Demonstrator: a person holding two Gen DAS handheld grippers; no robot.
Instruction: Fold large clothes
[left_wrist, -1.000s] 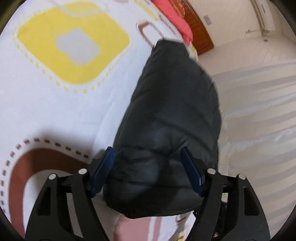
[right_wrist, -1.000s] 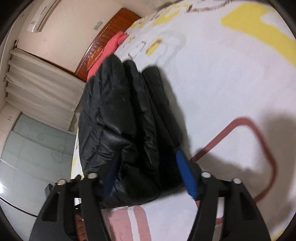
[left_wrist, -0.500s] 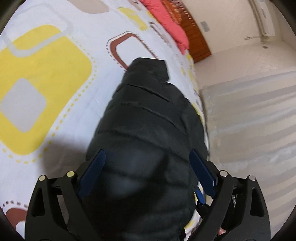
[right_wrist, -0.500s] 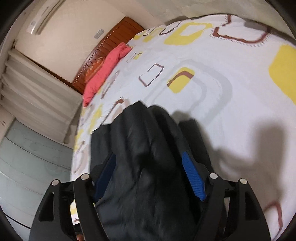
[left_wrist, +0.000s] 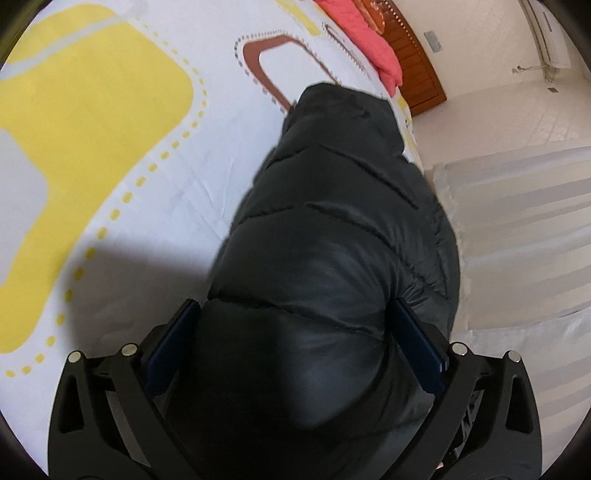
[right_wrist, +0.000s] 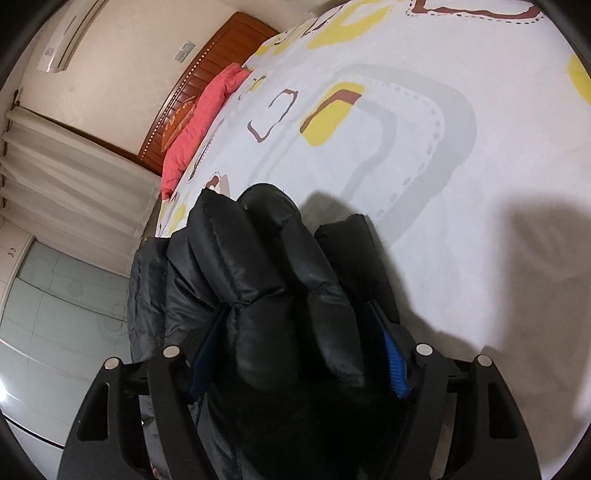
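Observation:
A black puffer jacket (left_wrist: 332, 240), folded into a thick bundle, stretches away from me over the patterned bed sheet (left_wrist: 147, 184). My left gripper (left_wrist: 293, 302) has the near end of the bundle between its blue pads; the jaws are opening very wide, and the padding still bulges against both pads. In the right wrist view the jacket's quilted folds (right_wrist: 258, 277) fill my right gripper (right_wrist: 295, 310). Its jaws are closing and both pads press into the fabric. The jacket hides the inner faces of all the pads.
The white sheet (right_wrist: 443, 184) with yellow and brown shapes spreads to one side. A pink quilt (right_wrist: 199, 122) lies by the wooden headboard (right_wrist: 207, 74). Pale curtains (left_wrist: 517, 221) hang past the bed's edge. An air conditioner (right_wrist: 70, 37) sits high on the wall.
Both grippers have travelled across the bed with the jacket between them. The left jaws have spread wider. More of the sheet and the headboard end has come into view.

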